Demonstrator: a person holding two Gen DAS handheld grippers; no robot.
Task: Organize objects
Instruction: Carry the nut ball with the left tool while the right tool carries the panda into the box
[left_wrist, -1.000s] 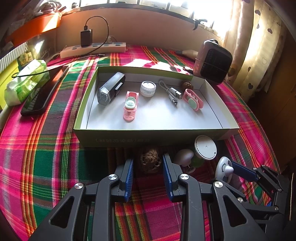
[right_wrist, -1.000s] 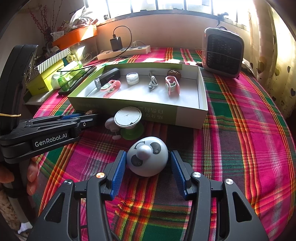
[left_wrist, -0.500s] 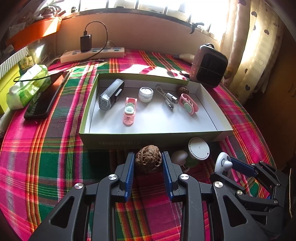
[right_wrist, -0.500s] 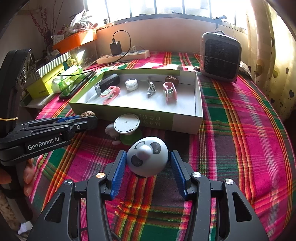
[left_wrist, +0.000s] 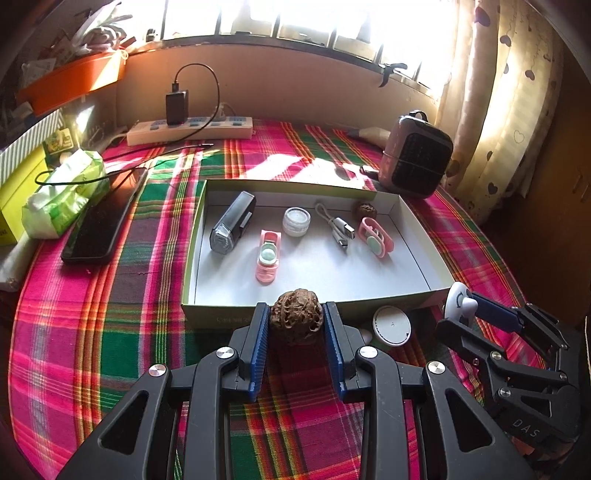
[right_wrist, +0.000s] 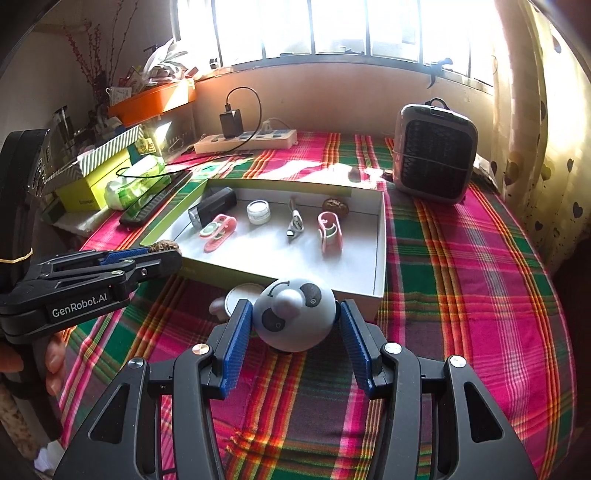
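Plaid tablecloth (left_wrist: 96, 332), shallow box (left_wrist: 424, 266), sunlit window (right_wrist: 332, 26), heart-print curtain (left_wrist: 498, 92)

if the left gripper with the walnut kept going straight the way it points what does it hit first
Probably the near wall of the box, or just past it the box floor near the pink clip. The left gripper holds the walnut right at that wall's top edge; depth is unclear.
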